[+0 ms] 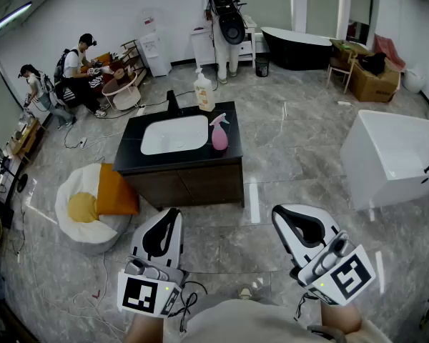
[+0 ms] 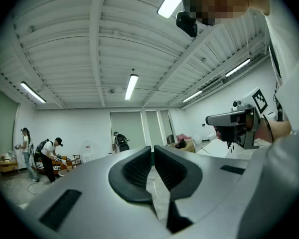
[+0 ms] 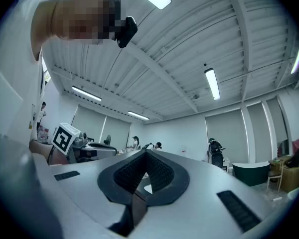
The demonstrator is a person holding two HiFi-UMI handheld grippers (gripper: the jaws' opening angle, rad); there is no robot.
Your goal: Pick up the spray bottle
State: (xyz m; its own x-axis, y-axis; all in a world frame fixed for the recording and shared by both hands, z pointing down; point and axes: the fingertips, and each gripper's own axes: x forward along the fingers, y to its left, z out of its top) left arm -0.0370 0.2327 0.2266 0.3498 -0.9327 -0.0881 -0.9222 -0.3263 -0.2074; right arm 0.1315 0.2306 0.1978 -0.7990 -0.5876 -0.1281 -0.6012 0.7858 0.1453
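Note:
The pink spray bottle (image 1: 219,132) stands upright on the black vanity top (image 1: 227,156), just right of the white sink (image 1: 174,134). Both grippers hang low in the head view, well short of the vanity and apart from the bottle. My left gripper (image 1: 175,211) is shut, its pads meeting with nothing between them (image 2: 153,148). My right gripper (image 1: 279,211) is shut and empty too (image 3: 146,152). Both gripper views look out about level across the room, and neither shows the bottle. Each gripper appears in the other's view: the right gripper (image 2: 236,123) and the left gripper (image 3: 77,146).
A pale soap dispenser (image 1: 204,91) stands at the vanity's back edge. A white beanbag with orange cushions (image 1: 93,202) lies left of the vanity, and a white tub (image 1: 393,159) stands to the right. Further back are several people, a black bathtub (image 1: 297,45) and a cardboard box (image 1: 375,83).

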